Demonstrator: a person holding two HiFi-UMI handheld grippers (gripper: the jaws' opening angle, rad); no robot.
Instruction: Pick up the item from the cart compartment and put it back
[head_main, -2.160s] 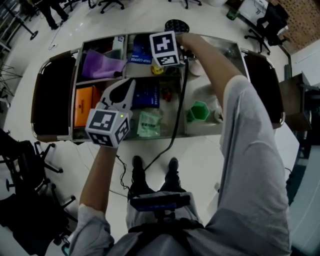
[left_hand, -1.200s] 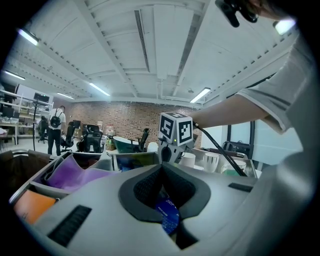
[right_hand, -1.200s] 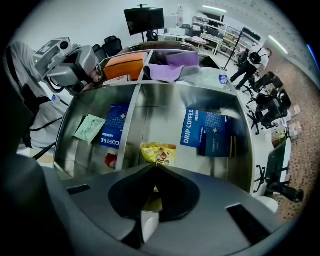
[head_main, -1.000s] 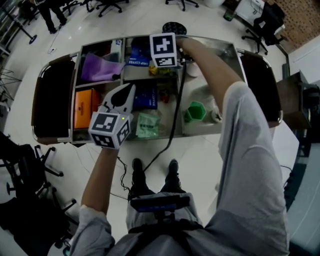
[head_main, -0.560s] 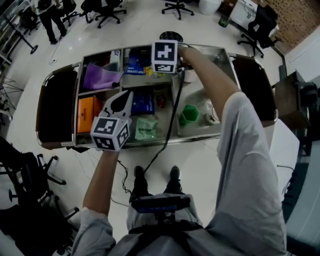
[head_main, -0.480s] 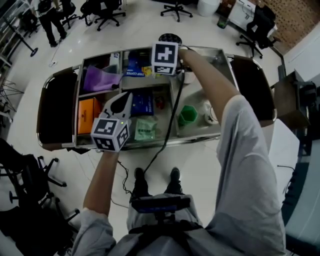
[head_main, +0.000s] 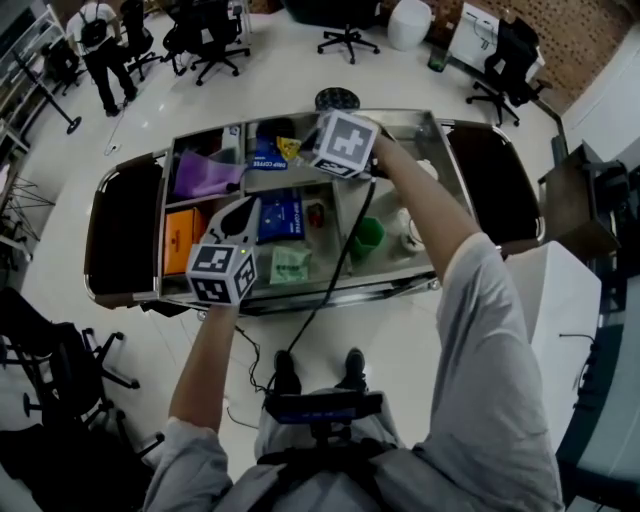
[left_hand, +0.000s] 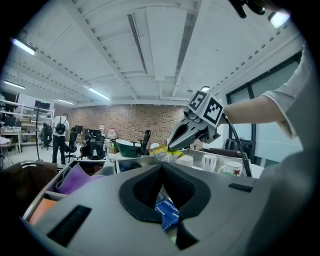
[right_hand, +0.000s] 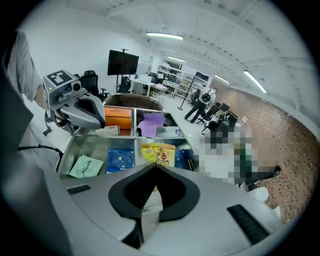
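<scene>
A yellow snack bag (head_main: 289, 148) hangs above the cart's back middle compartment, and my right gripper (head_main: 300, 150) is shut on its top edge. In the right gripper view the bag (right_hand: 158, 153) dangles just past the closed jaw tips (right_hand: 156, 167), over the cart's compartments. The left gripper view shows the right gripper (left_hand: 173, 145) raised above the cart with the bag (left_hand: 165, 154) at its tips. My left gripper (head_main: 243, 212) hovers over the cart's front left part, jaws together with nothing between them (left_hand: 161, 168).
The metal cart (head_main: 452, 142) holds a purple cloth (head_main: 205, 172), an orange box (head_main: 180, 240), a blue drip-coffee box (head_main: 265, 157), a blue packet (head_main: 284, 215), a green packet (head_main: 291, 265), a green cup (head_main: 367, 236) and mugs (head_main: 412, 228). Office chairs and people stand beyond it.
My right gripper has risen from the back middle compartment with the yellow bag and tilted further. The left gripper has hardly moved. The head view has shifted back from the cart.
</scene>
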